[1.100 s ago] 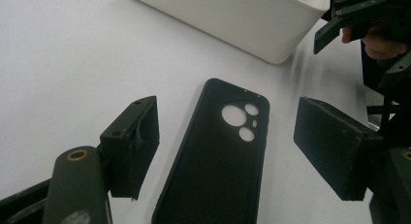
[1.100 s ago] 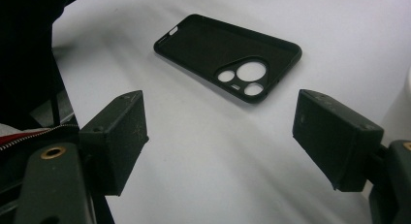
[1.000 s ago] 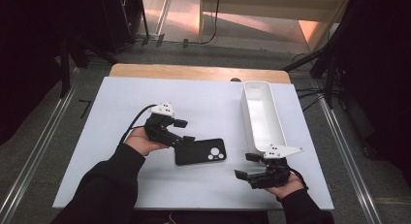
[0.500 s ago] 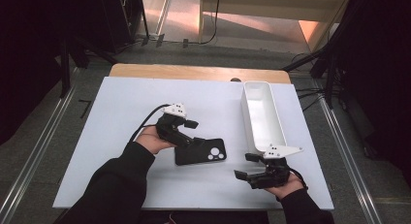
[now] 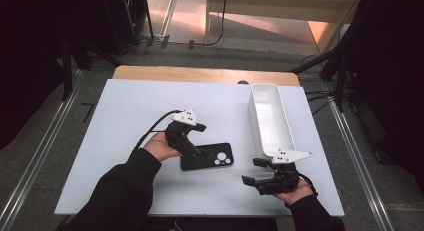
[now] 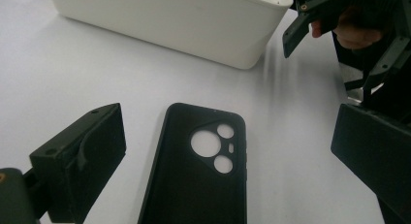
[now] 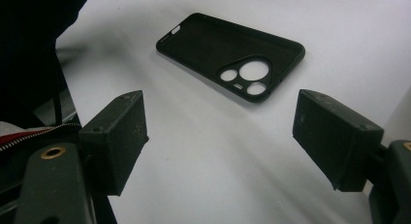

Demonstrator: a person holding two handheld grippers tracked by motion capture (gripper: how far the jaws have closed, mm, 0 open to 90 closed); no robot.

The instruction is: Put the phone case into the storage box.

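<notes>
The left gripper (image 6: 228,151) has just spread its fingers around the flat phone case (image 6: 198,170), untouched; right gripper (image 5: 262,173) fingers spread on bare counter (image 5: 125,116) nearby.

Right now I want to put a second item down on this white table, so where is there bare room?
The white table top is bare left of and behind the left gripper, and between the black phone case and the near edge. It is crowded between the case, the long white plastic bin and the right gripper.
</notes>
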